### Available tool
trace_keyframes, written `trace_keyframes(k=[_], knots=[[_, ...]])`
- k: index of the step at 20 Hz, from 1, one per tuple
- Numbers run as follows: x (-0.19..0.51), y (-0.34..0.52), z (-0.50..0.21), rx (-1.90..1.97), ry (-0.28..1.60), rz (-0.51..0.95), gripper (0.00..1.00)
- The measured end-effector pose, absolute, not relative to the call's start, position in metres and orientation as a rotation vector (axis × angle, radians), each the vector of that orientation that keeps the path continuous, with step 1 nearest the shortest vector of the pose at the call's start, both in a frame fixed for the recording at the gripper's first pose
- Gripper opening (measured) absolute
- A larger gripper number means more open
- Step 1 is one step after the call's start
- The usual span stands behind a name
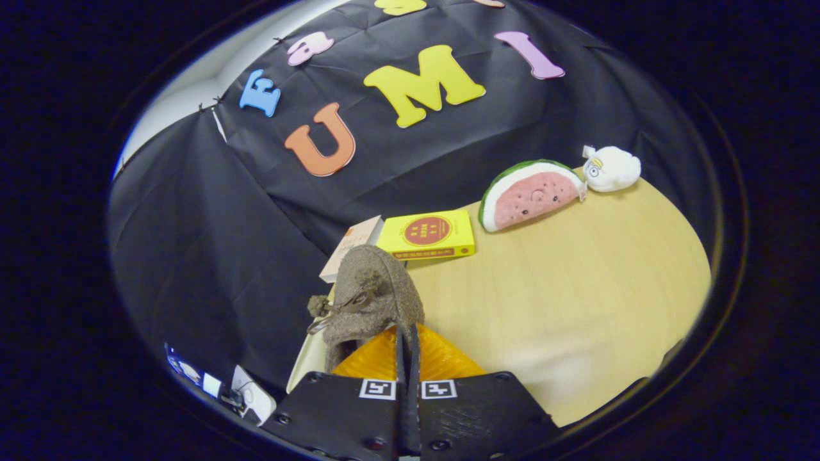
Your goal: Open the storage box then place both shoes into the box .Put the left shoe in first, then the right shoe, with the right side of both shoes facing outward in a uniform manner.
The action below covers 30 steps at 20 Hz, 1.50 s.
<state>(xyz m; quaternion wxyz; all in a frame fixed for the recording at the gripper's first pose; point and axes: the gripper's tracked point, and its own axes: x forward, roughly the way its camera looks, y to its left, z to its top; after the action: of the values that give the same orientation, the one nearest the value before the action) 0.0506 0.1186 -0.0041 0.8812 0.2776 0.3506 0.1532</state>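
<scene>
Shoe (pixel 375 301) is what we see first: a fuzzy grey-brown slipper-like shoe with a small pompom and a thin brown bow or clasp on its upper. It stands up on end just ahead of the claw (pixel 406 339), with its opening side toward the fingers. Its lining or inner sole is bright orange and ribbed, and this orange part lies directly at the fingers (pixel 400 358). We see the two fingers drawn very close together, with only a thin dark line between them, and their tips reach into the edge of the shoe where the grey upper meets the orange part. It seems they pinch the edge of the shoe between them, but the contact point itself is partly hidden, so we cannot be fully sure that both press on it.

We see the shoe near the edge of a pale wooden counter (pixel 576 288). Beyond the shoe lie a yellow box (pixel 428 234) with a red round mark, and just beside it a pale book (pixel 352 246), which the shoe partly covers. Further back on the counter a watermelon-slice plush toy (pixel 530 194) rests, and a small white plush toy (pixel 612 168) touches its far end.
</scene>
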Motion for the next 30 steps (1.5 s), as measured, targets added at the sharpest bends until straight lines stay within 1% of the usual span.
trace_keyframes(k=[3, 8, 11, 14, 22, 24, 28, 29, 30], knots=[[0.058, 0.167, 0.002, 0.624, 0.739, 0.330, 0.00], [0.065, 0.222, -0.023, 0.589, 0.766, 0.283, 0.00], [0.066, 0.224, -0.040, 0.564, 0.780, 0.216, 0.00], [0.066, 0.217, -0.054, 0.528, 0.745, 0.125, 0.00], [0.059, 0.217, -0.071, 0.413, 0.722, 0.001, 0.01], [0.059, 0.218, -0.071, 0.407, 0.715, -0.009, 0.06], [0.054, 0.229, -0.070, 0.419, 0.705, 0.021, 0.13], [0.053, 0.229, -0.070, 0.426, 0.708, 0.025, 0.19], [0.051, 0.229, -0.070, 0.432, 0.709, 0.024, 0.22]])
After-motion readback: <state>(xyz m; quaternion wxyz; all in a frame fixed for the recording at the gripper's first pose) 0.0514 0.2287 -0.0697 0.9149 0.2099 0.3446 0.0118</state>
